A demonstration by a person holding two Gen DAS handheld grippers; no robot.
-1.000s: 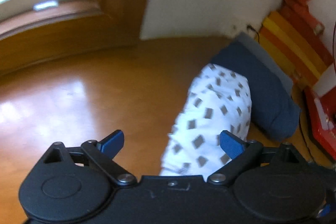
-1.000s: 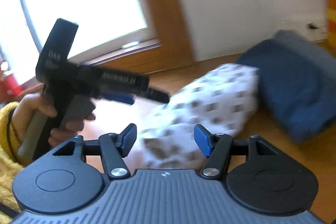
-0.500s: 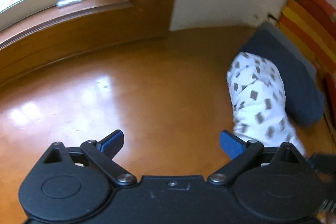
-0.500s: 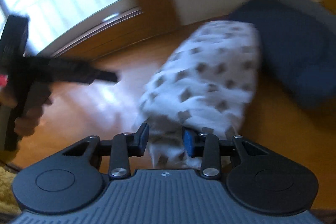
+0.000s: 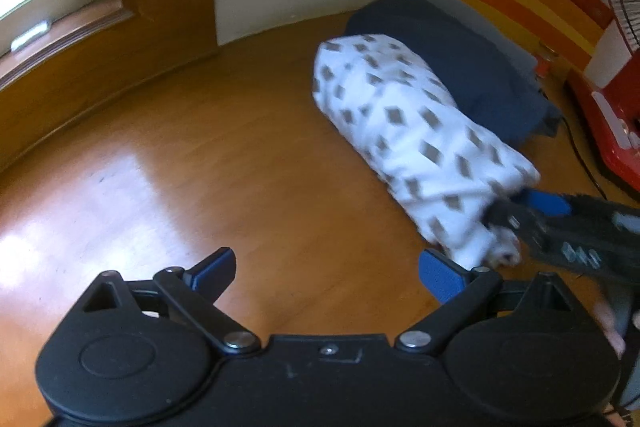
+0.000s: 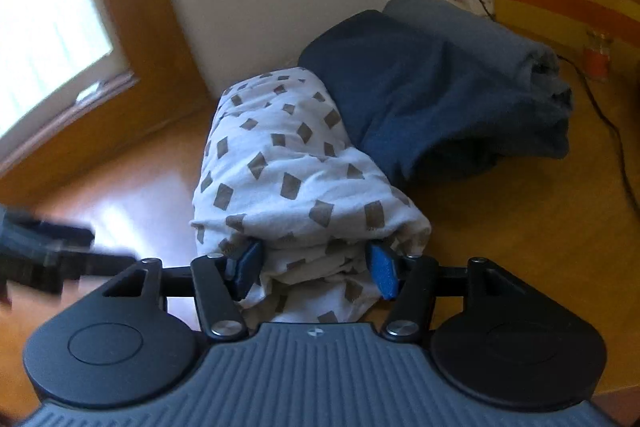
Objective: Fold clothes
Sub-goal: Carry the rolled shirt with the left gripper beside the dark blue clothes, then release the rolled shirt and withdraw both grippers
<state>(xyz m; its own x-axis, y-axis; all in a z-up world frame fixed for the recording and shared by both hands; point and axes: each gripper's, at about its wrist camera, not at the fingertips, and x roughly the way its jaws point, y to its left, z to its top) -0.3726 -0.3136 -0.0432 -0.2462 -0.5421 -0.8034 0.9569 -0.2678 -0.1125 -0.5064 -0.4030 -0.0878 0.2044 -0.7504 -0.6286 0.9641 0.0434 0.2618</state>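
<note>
Now the white patterned garment [image 6: 296, 179] lies rolled on the wooden floor [image 5: 192, 163], touching the folded navy clothes [image 6: 404, 87] on its far right. Right gripper [image 6: 314, 269] straddles its near end, jaws spread — only its own view shows this. Left gripper [image 5: 326, 267] hangs released above bare floor.

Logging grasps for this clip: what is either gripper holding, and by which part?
The left gripper is open and empty. The right gripper straddles the near end of the folded patterned garment; whether it grips cannot be told.
</note>
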